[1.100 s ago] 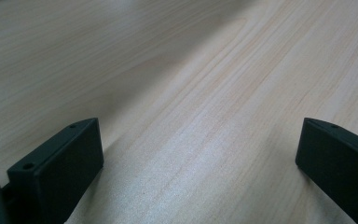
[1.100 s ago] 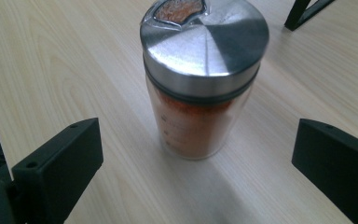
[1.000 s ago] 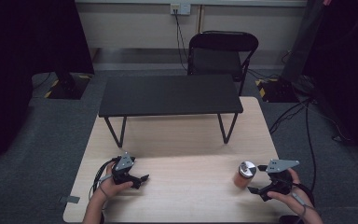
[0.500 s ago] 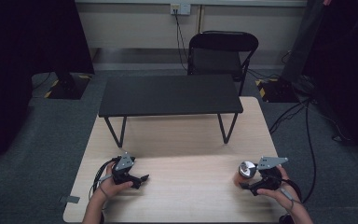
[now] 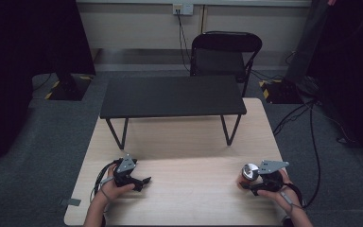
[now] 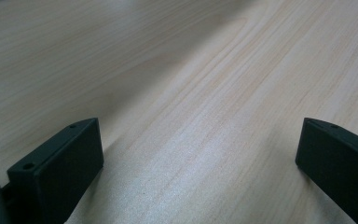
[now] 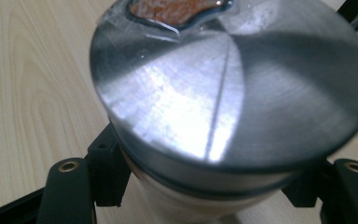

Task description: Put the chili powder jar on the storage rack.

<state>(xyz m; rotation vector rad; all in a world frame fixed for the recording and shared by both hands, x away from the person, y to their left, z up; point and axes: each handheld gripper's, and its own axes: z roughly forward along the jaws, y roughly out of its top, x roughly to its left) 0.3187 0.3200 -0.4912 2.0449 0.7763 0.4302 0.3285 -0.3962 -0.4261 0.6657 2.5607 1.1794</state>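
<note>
Fingers (image 5: 142, 180) on my left gripper (image 5: 131, 174), high view: spread wide, holding nothing, low over the pale wooden table (image 5: 189, 203). Right gripper (image 5: 254, 185) sits at a small cylindrical container with a shiny metal lid (image 5: 249, 172), near the table's right edge.
Left gripper view: black fingers (image 6: 56, 172) wide apart above bare wood.
Right gripper view: fingers (image 7: 103, 168) flank the container's pale body beneath its brushed metal lid (image 7: 233, 88); whether they touch it, I cannot tell.

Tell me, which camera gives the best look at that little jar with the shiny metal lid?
The right gripper view: the jar looms close, its brushed metal lid and pale body sitting between the right hand-held gripper's jaws. The high view shows the jar small and far off. The left gripper view looks at bare tabletop.
</note>
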